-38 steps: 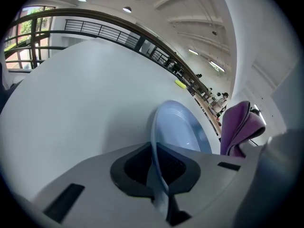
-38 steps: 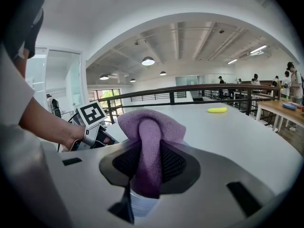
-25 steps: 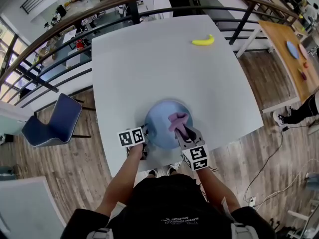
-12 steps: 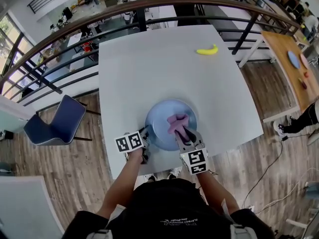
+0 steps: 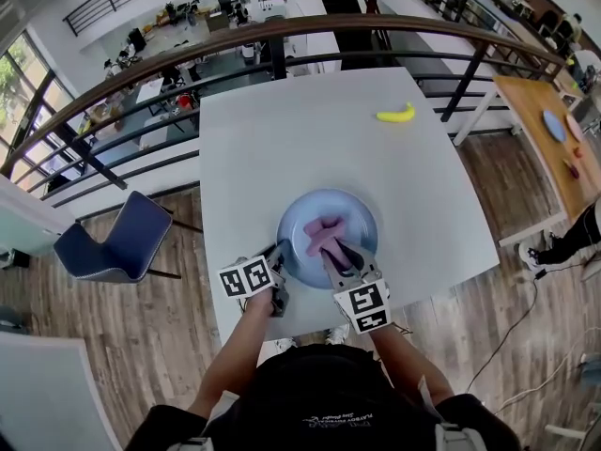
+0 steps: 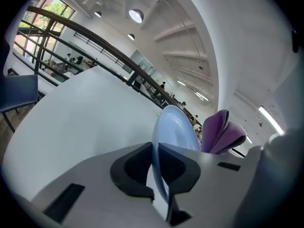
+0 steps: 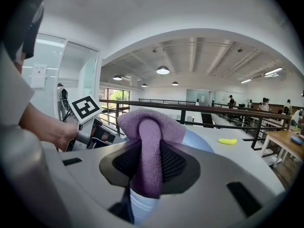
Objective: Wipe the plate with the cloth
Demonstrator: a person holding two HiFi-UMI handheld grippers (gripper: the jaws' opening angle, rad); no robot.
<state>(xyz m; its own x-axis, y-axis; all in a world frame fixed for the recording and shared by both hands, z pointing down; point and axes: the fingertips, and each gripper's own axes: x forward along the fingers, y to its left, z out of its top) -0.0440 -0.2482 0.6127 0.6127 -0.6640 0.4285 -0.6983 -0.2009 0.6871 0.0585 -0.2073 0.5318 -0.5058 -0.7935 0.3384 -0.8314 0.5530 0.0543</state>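
The light blue plate (image 5: pixel 331 222) is held up off the white table (image 5: pixel 282 139), tilted. My left gripper (image 5: pixel 280 269) is shut on its near left rim; in the left gripper view the plate (image 6: pixel 176 127) stands edge-on between the jaws (image 6: pixel 157 167). My right gripper (image 5: pixel 340 256) is shut on the purple cloth (image 5: pixel 324 231), which lies over the plate's middle. Seen from the right gripper view, the cloth (image 7: pixel 147 141) is bunched between the pads and the plate (image 7: pixel 199 140) shows behind it. In the left gripper view the cloth (image 6: pixel 221 132) rises to the right of the plate.
A yellow banana (image 5: pixel 396 114) lies at the table's far right. A blue chair (image 5: pixel 113 241) stands on the wooden floor to the left. A dark railing (image 5: pixel 282 36) runs behind the table. A wooden table (image 5: pixel 554 130) stands at the right.
Both grippers have risen, lifting the plate and the cloth off the table. The cloth has stayed over the plate's middle.
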